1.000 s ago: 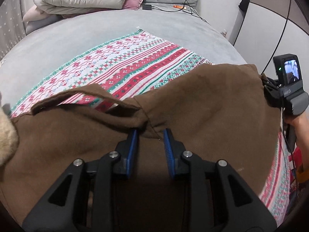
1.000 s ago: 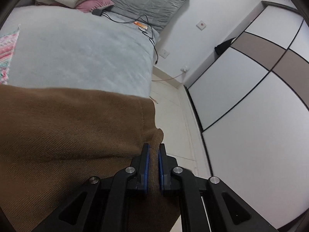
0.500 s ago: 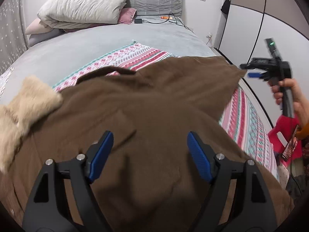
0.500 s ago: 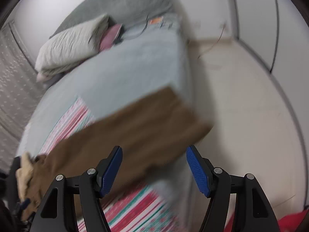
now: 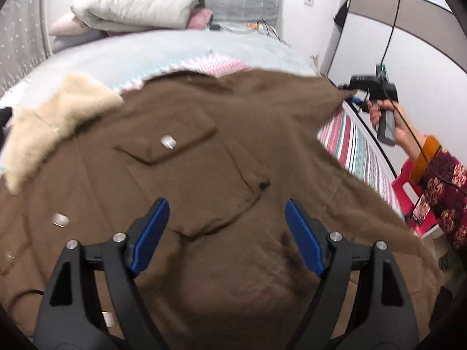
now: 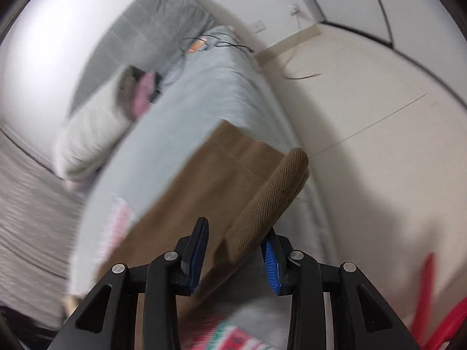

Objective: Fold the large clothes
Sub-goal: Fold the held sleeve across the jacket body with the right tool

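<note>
A large brown coat (image 5: 221, 151) with a cream fur collar (image 5: 55, 116), chest pockets and metal snaps lies spread on the bed. My left gripper (image 5: 226, 234) is wide open just above the coat's front, holding nothing. In the right wrist view a brown coat corner (image 6: 271, 195) sticks up between the fingers of my right gripper (image 6: 236, 250), whose jaws stand partly apart around it. The right gripper also shows in the left wrist view (image 5: 354, 94) at the coat's far right corner.
A striped red, green and white blanket (image 5: 350, 145) lies under the coat on the grey bed (image 5: 146, 49). Pillows (image 5: 140, 5) and cables lie at the head end. A wardrobe (image 5: 408, 43) and a red stool (image 5: 408, 192) stand on the right, with tiled floor (image 6: 364, 102) beside the bed.
My left gripper let go of the coat, opened wide and drew back. My right gripper opened, swung away, and now sits with its jaws narrower around the coat's corner.
</note>
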Available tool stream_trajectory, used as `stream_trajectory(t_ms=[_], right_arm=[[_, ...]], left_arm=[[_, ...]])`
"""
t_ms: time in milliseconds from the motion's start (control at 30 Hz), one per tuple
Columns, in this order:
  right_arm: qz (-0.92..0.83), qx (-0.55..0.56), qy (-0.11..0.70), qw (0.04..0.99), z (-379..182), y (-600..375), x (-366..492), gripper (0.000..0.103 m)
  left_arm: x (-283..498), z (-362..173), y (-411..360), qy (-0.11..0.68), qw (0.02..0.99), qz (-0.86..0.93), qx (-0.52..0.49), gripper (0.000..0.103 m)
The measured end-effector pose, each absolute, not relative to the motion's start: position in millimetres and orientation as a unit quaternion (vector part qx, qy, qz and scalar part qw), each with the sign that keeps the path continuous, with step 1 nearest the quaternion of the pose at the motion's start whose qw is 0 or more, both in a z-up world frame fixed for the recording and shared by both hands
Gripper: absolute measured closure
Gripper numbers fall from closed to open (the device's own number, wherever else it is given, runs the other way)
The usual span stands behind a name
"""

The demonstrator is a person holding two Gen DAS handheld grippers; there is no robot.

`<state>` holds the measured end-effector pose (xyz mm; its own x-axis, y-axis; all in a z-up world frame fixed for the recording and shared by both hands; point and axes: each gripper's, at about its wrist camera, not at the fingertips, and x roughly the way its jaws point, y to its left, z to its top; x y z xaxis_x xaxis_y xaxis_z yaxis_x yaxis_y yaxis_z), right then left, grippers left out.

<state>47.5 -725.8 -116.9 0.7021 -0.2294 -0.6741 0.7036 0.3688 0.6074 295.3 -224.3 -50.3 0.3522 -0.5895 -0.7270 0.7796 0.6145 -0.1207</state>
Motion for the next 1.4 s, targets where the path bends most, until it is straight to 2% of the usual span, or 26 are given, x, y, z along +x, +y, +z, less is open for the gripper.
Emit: stream_trajectory(t_ms=[100,233,300,367,433,533,800,933,1067,1233,1400], right_arm=[[-0.287,0.499,0.259,0.776,-116.9,-725.1,53.9,0.053],[-0.264,0.545,0.245,0.757,-125.6,-716.5,66.6,0.045],[-0.281,0.528,0.253,0.76,-126.6,-713.6,77.1,0.044],[-0.298,0.497,0.26,0.772,-123.5,-709.1,85.7,0.049],[-0.317,0.461,0.266,0.785,-117.0,-705.2,93.1,0.085],[-0.323,0.407,0.266,0.812,-99.5,-696.8,93.7,0.096],[-0.283,0.296,0.207,0.889,4.1,-630.3,95.5,0.098],[-0.211,0.257,0.177,0.926,68.7,-565.7,111.2,0.098],[-0.137,0.192,0.176,0.956,110.7,-486.6,135.1,0.098],[-0.042,0.125,0.211,0.968,118.9,-385.0,177.9,0.098],[0.04,0.115,0.268,0.956,78.0,-310.7,219.5,0.096]], left_arm=[[311.0,-25.2,-207.6,0.38,0.83,-0.396,0.098,0.021],[349.5,-11.0,-186.6,0.414,0.833,-0.366,0.009,0.014],[361.3,-20.6,-176.6,0.424,0.843,-0.332,-0.011,0.014],[368.6,-36.0,-164.1,0.424,0.861,-0.277,-0.034,0.014],[373.3,-56.5,-146.0,0.423,0.864,-0.259,-0.081,0.014],[390.0,-74.9,-132.9,0.443,0.86,-0.232,-0.1,0.014],[407.6,-64.3,-84.0,0.453,0.861,-0.188,-0.133,0.014],[411.1,-59.1,-61.4,0.443,0.851,-0.217,-0.181,0.014],[413.7,-53.8,-53.3,0.435,0.848,-0.233,-0.194,0.014],[411.2,-46.6,-54.8,0.413,0.851,-0.258,-0.197,0.014],[415.9,-51.9,-45.6,0.404,0.851,-0.249,-0.224,0.014]])
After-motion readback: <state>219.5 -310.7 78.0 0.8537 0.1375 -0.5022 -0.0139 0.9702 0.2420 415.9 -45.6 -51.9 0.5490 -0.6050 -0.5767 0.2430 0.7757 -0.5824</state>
